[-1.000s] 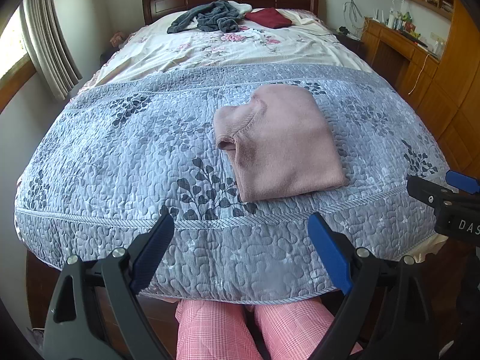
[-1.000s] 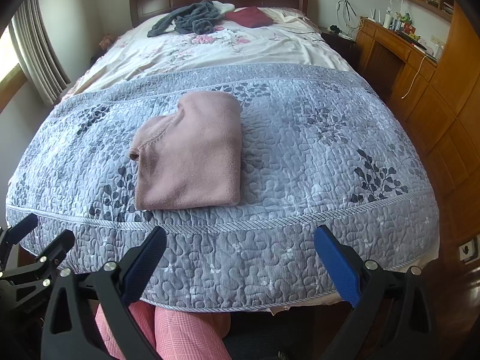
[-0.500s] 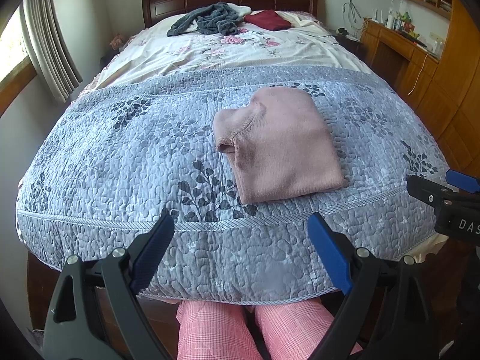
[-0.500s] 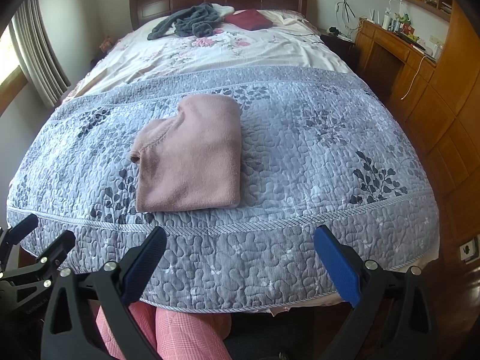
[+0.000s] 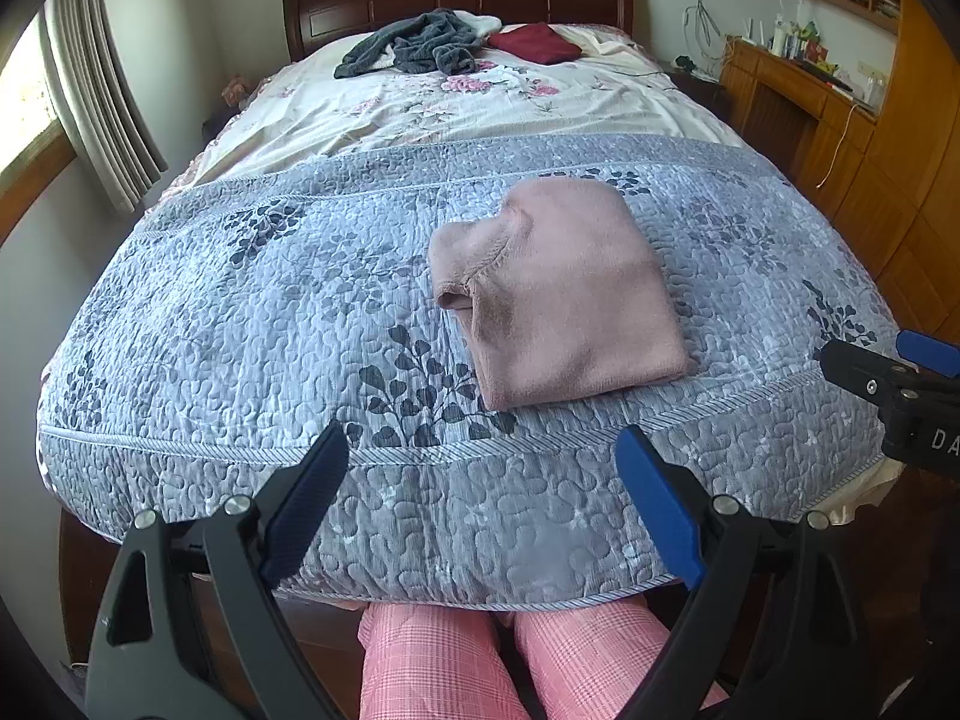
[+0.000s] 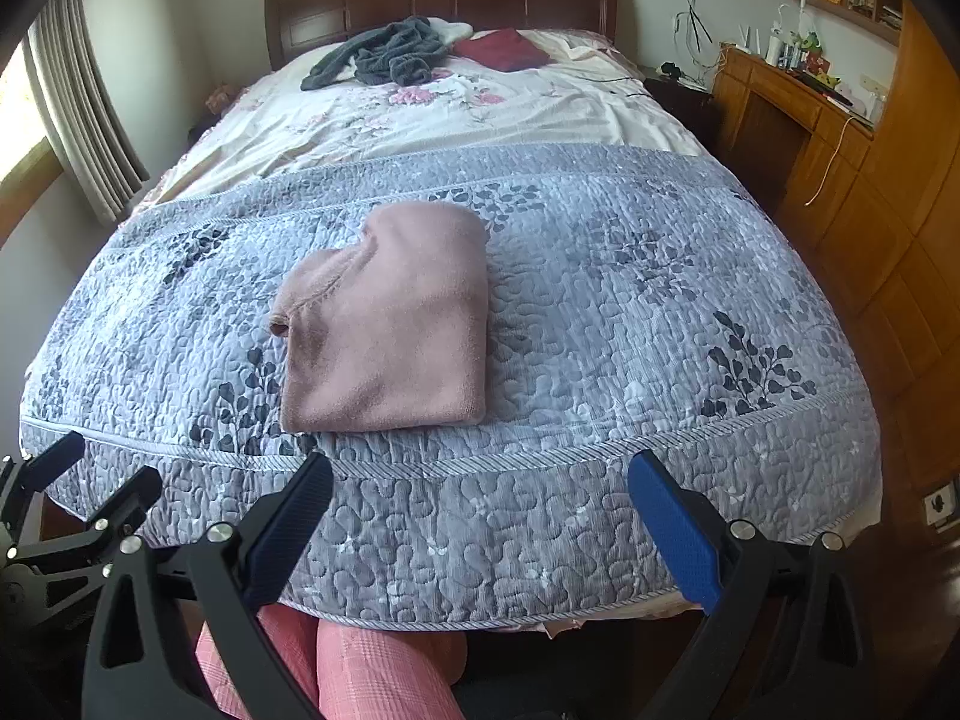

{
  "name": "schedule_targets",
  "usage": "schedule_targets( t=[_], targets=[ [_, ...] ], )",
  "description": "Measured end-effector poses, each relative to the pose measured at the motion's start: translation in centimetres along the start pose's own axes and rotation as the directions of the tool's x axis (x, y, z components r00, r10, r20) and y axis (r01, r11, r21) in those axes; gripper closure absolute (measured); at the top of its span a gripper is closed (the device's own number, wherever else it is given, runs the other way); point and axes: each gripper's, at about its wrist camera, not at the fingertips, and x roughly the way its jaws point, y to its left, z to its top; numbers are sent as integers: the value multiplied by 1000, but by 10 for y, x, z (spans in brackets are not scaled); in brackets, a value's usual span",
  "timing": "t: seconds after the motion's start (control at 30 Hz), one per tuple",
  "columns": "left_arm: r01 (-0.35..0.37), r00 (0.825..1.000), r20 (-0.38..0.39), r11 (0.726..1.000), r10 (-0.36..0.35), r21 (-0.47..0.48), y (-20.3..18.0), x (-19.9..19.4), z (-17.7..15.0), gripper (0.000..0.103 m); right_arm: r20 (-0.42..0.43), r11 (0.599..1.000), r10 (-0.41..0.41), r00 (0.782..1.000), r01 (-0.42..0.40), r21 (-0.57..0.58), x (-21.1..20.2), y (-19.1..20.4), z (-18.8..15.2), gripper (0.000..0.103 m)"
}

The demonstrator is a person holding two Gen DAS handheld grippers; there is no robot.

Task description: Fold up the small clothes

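A folded pink garment (image 5: pixel 558 294) (image 6: pixel 390 324) lies flat on the grey quilted bedspread (image 5: pixel 252 324) (image 6: pixel 630 312) near the foot of the bed. My left gripper (image 5: pixel 486 492) is open and empty, held back over the bed's front edge, below and left of the garment. Open and empty as well, my right gripper (image 6: pixel 480 516) hangs over the front edge, below and right of the garment. Each gripper shows at the side of the other's view, the right gripper (image 5: pixel 894 384) and the left gripper (image 6: pixel 72 498). Neither touches the cloth.
A dark grey garment (image 5: pixel 420 48) (image 6: pixel 384 54) and a dark red one (image 5: pixel 534 42) (image 6: pixel 501 48) lie by the headboard. A wooden desk and cabinets (image 5: pixel 840 138) (image 6: pixel 840 168) run along the right. The person's legs in pink checked trousers (image 5: pixel 510 660) (image 6: pixel 360 672) stand at the foot.
Both views have tilted slightly so the bed sits a little lower in the frames. The garment lies unmoved and both grippers stay open.
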Motion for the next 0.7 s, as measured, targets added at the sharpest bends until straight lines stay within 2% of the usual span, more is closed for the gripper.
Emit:
schedule_targets(
  t=[0.37, 0.57, 0.7],
  targets=[
    [-2, 1000, -2, 1000, 2, 3, 0, 2, -1, 13, 9, 1000, 0, 1000, 0, 3, -3, 0, 1, 4],
    [-4, 1000, -4, 1000, 4, 5, 1, 3, -2, 13, 73, 1000, 14, 997, -15, 9, -8, 1, 0, 4],
    [-4, 1000, -4, 1000, 4, 5, 0, 3, -2, 13, 87, 1000, -9, 996, 9, 2, -6, 2, 1, 4]
  ],
)
